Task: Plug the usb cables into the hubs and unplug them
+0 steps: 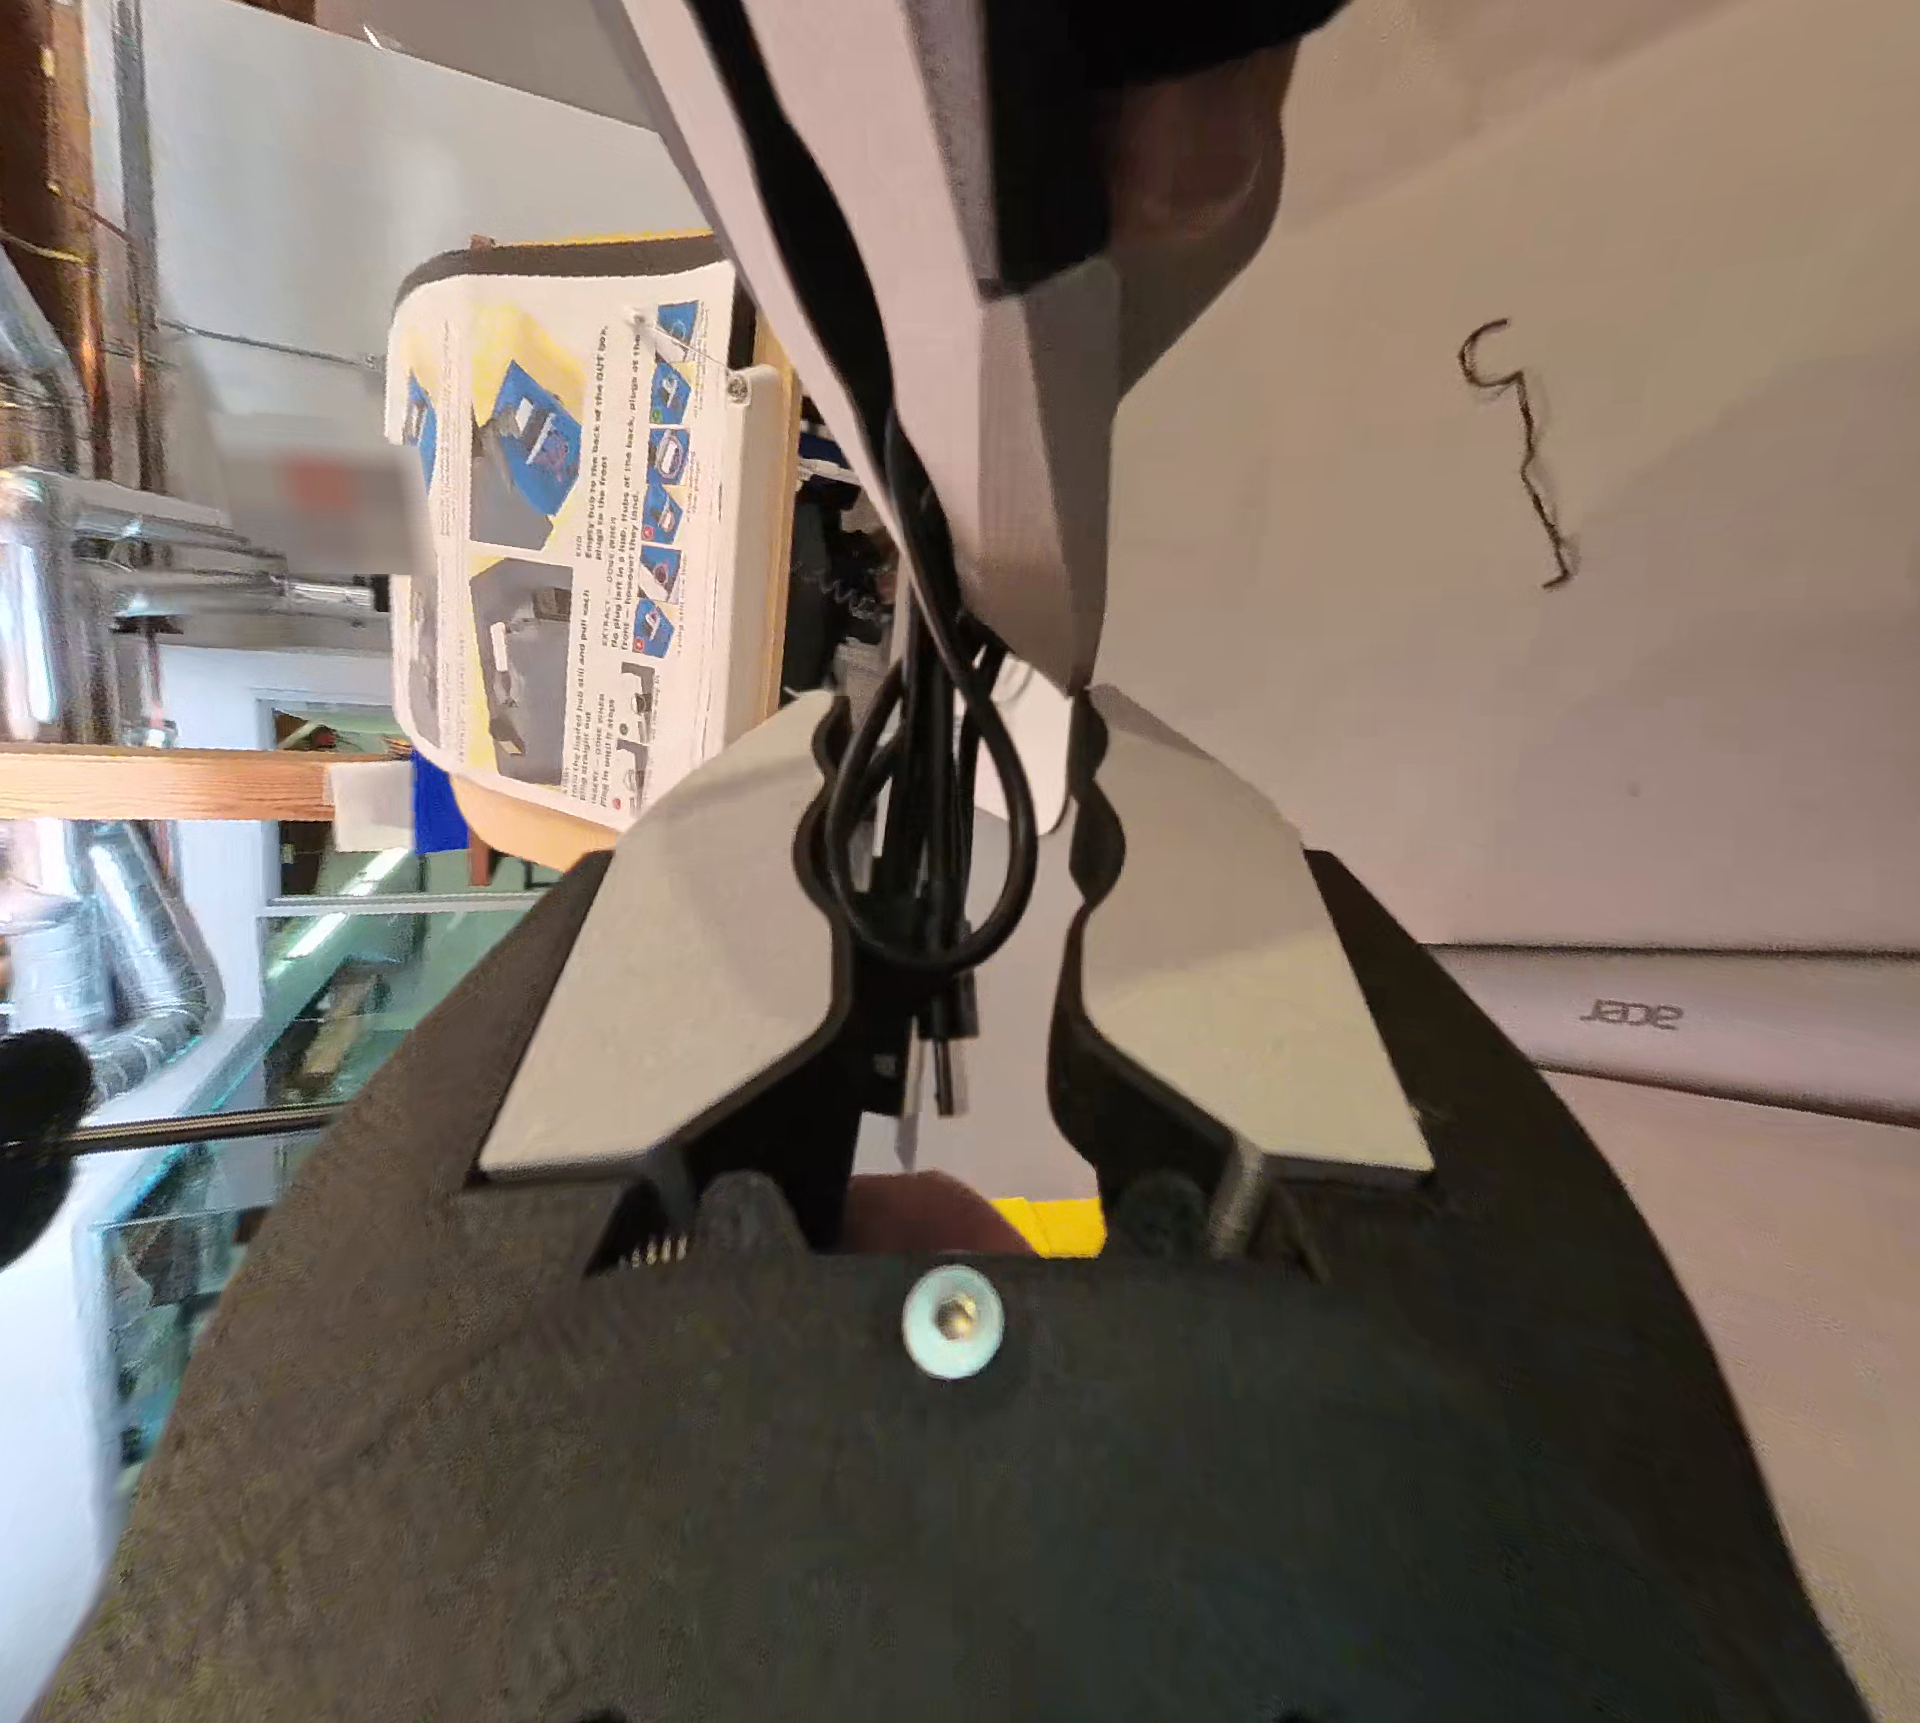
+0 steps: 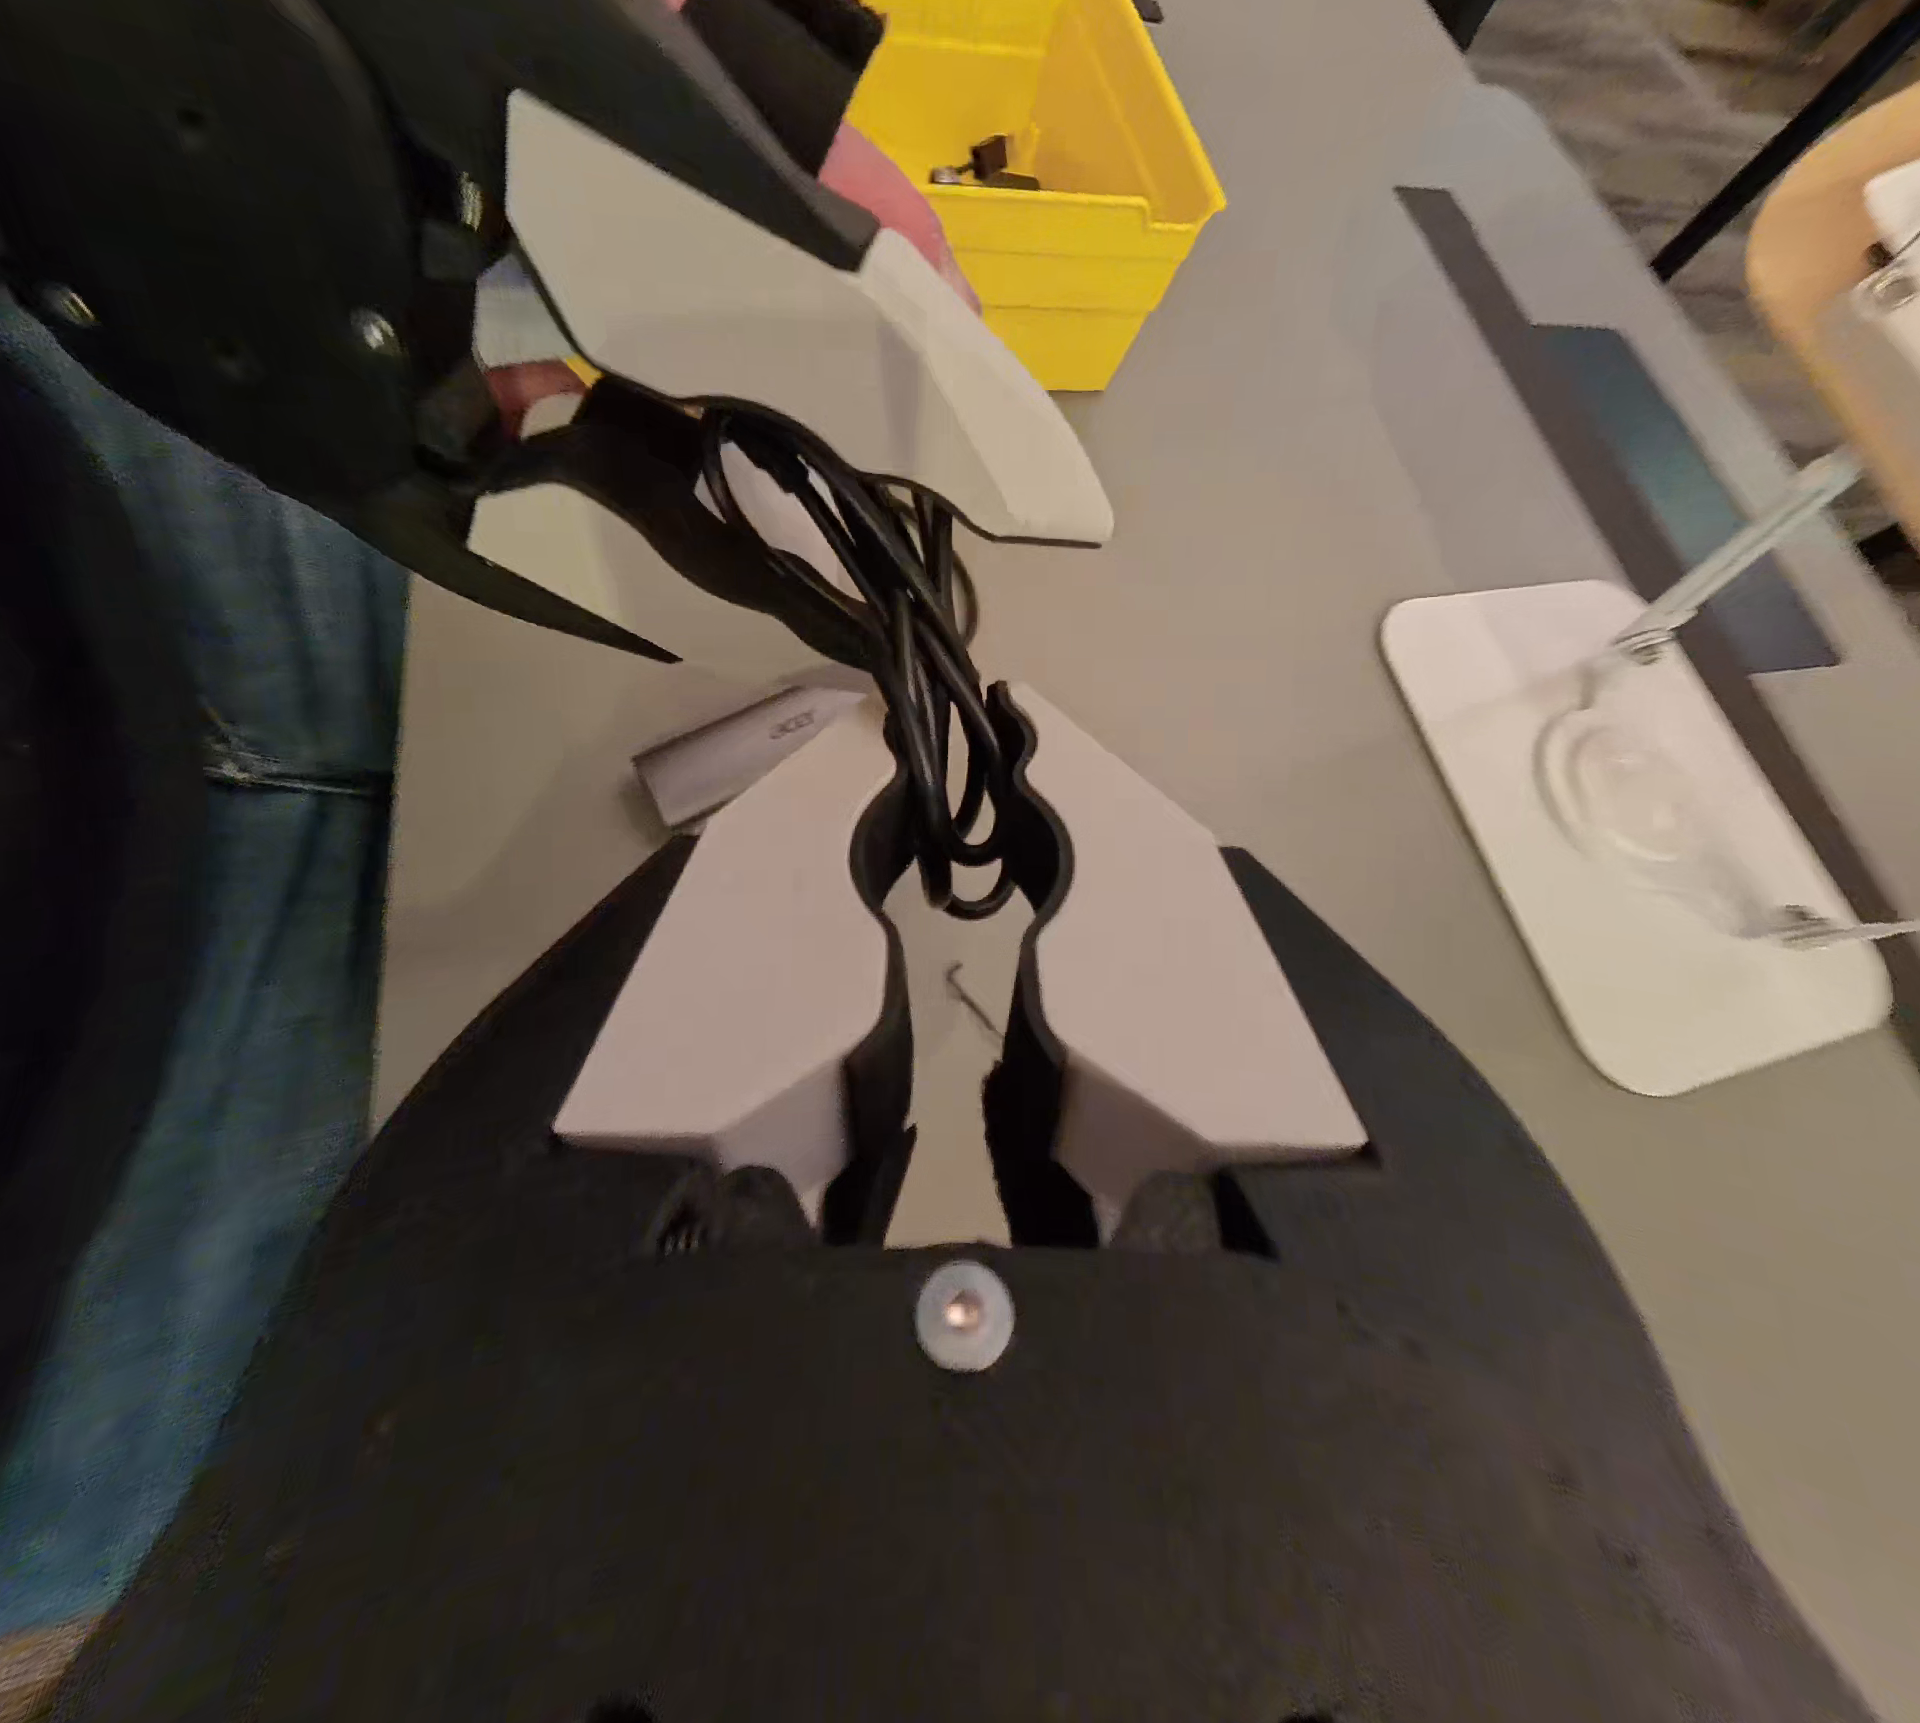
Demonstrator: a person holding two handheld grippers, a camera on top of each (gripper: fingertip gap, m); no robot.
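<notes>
A bundle of black usb cables (image 2: 914, 624) hangs between my two grippers above the grey table (image 2: 1278, 468). My right gripper (image 2: 951, 728) is shut on the lower loops of the bundle. My left gripper (image 1: 956, 717) has its jaws apart, and the bundle (image 1: 925, 852) lies loose between them with plug ends toward the palm. In the right wrist view the left gripper's upper finger (image 2: 821, 343) reaches in from the upper left. A silver hub (image 2: 743, 754) lies on the table under the grippers; it also shows in the left wrist view (image 1: 1662, 1019).
A yellow bin (image 2: 1091, 281) holding small black parts stands behind the grippers. A white stand base (image 2: 1621, 842) sits at the right, and its board carries a printed sheet (image 1: 561, 530). A small black wire scrap (image 1: 1517, 447) lies on the table. A person's jeans-clad leg (image 2: 239, 738) is at the left.
</notes>
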